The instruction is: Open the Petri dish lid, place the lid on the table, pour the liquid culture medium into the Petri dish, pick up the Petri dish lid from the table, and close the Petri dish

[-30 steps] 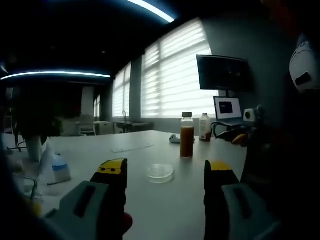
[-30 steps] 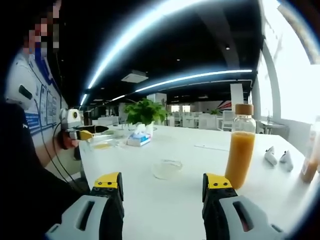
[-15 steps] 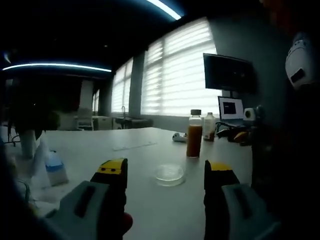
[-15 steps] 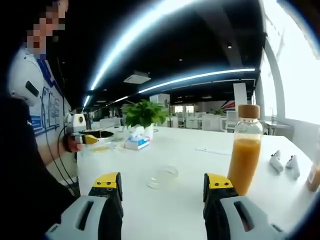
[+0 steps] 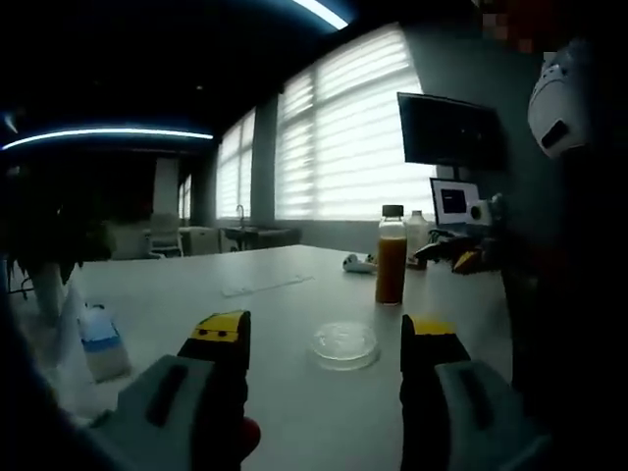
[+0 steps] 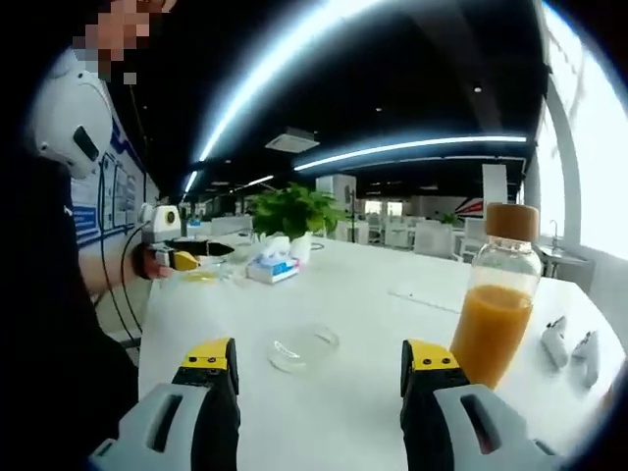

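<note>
Both cameras have crept closer to the shallow clear plastic Petri dish (image 5: 344, 344) over the last second, so it sits larger and lower between each pair of jaws than it did; the dish itself lies where it was on the white desk (image 5: 196, 314), lid on. The left tongs (image 5: 324, 339) are spread wide and empty, and the right tongs (image 6: 319, 365) likewise, with the dish (image 6: 303, 348) ahead of them and a little left of centre. The clear glass bottle of orange liquid with a brown cap (image 6: 497, 294) stands upright just right of the right tongs, near the dish (in the left gripper view it rises behind the dish). That closeness is the main hazard, I judge: a careless swing toward the lid could clip the bottle and tip it, and pinching the thin lid too low could drag the whole dish along. Farther off are a blue-and-white tissue pack (image 6: 266, 270), a green potted plant (image 6: 292, 212), a second smaller bottle (image 5: 416, 230), small white objects (image 6: 570, 345) and a dark monitor (image 5: 446, 130); none blocks the way in.
</note>
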### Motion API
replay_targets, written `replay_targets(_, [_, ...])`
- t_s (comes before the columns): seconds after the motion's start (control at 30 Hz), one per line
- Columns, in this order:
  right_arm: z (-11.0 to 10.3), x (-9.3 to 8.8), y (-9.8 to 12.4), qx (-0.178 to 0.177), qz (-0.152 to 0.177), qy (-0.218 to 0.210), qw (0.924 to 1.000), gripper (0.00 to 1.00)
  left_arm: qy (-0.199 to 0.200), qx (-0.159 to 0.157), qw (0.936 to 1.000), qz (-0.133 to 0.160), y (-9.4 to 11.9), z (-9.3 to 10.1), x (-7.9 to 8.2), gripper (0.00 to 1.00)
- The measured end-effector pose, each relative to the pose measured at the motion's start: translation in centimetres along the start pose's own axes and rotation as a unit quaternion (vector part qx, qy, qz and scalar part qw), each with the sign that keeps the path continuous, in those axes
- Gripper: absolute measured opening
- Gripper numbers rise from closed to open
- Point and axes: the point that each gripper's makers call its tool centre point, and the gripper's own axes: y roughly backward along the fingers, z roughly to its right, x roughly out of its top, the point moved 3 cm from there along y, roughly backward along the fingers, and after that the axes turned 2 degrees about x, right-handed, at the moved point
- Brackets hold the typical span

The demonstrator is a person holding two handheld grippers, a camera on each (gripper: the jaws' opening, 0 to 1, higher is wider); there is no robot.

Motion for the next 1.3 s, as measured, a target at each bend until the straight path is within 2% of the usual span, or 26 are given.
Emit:
replay_targets(0.13, [0.9, -0.8, -0.2, 0.001, -0.007, -0.004, 1.0000, 0.62, -0.008, -0.002, 0.9999, -0.015, -1.0, -0.2, -0.9, 0.53])
replay_targets(0.27, [0.7, -0.9, -0.6, 0.007, -0.003, -0.018, 0.9998, 0.62, -0.006, -0.016, 0.9995, -0.027, -2.0, -0.2, -1.5, 0.53])
replay_targets(0.53, [0.9, -1.6, -1.8, 0.006, -0.010, -0.010, 0.9999, 0.63, -0.013, -0.050, 0.9982, -0.030, -3.6, -1.0, -2.5, 0.54])
replay_targets(0.8, [0.8, -2.8, -3.5, 0.018, -0.024, -0.005, 0.9995, 0.64, -0.011, -0.067, 0.9971, -0.034, -4.5, -1.4, -3.6, 0.54])
replay_targets(1.13, [0.9, -3.1, -4.6, 0.032, -0.029, -0.003, 0.9991, 0.64, -0.006, -0.070, 0.9969, -0.034, -4.8, -2.3, -4.3, 0.54])
replay_targets(1.3, [0.7, -3.2, -5.4, 0.043, -0.031, -0.002, 0.9986, 0.64, -0.011, -0.078, 0.9960, -0.042, -5.4, -2.1, -4.9, 0.54])
